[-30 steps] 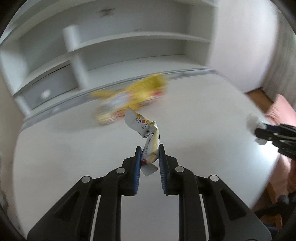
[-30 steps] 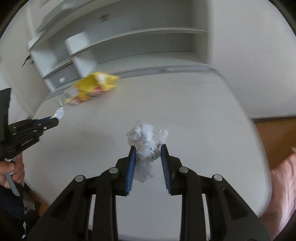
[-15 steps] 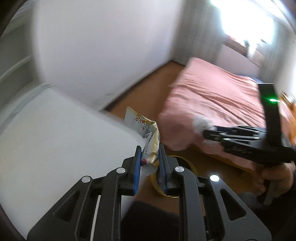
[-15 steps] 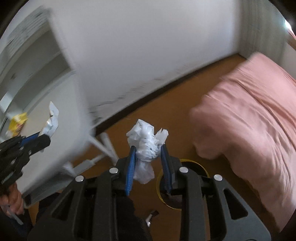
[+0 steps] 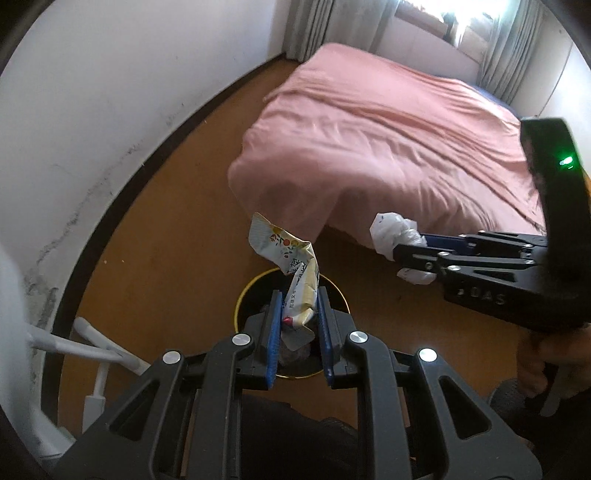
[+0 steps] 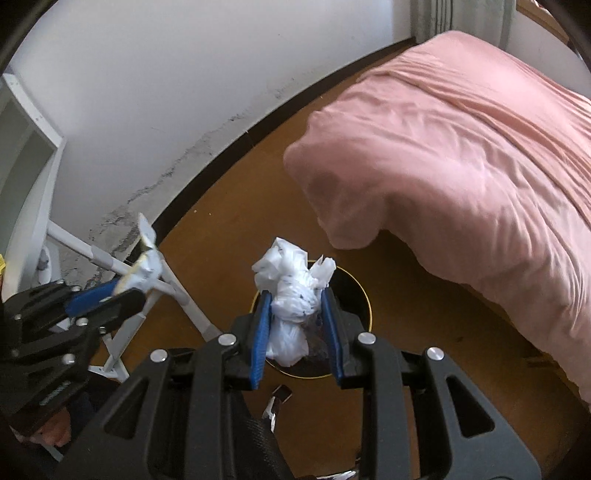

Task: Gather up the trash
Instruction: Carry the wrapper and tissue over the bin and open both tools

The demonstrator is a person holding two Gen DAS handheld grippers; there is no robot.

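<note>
Left gripper point(image 5: 298, 325) clamping a crumpled snack wrapper point(image 5: 295, 273) above a gold-rimmed black bin point(image 5: 242, 306) on the wooden floor point(image 5: 177, 266); right gripper point(image 5: 406, 254) alongside grips crumpled white plastic point(image 5: 391, 230); pink-covered bed point(image 5: 388, 140) behind.

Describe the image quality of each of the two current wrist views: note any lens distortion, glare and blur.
Left wrist view: fisheye bends the wall's baseboard into an arc, the window is blown out by glare, and the snack wrapper is sharp. Right wrist view: same curved distortion with dark corners, even light, the white plastic wad is crisp, and the left gripper at the frame's edge is slightly smeared.
</note>
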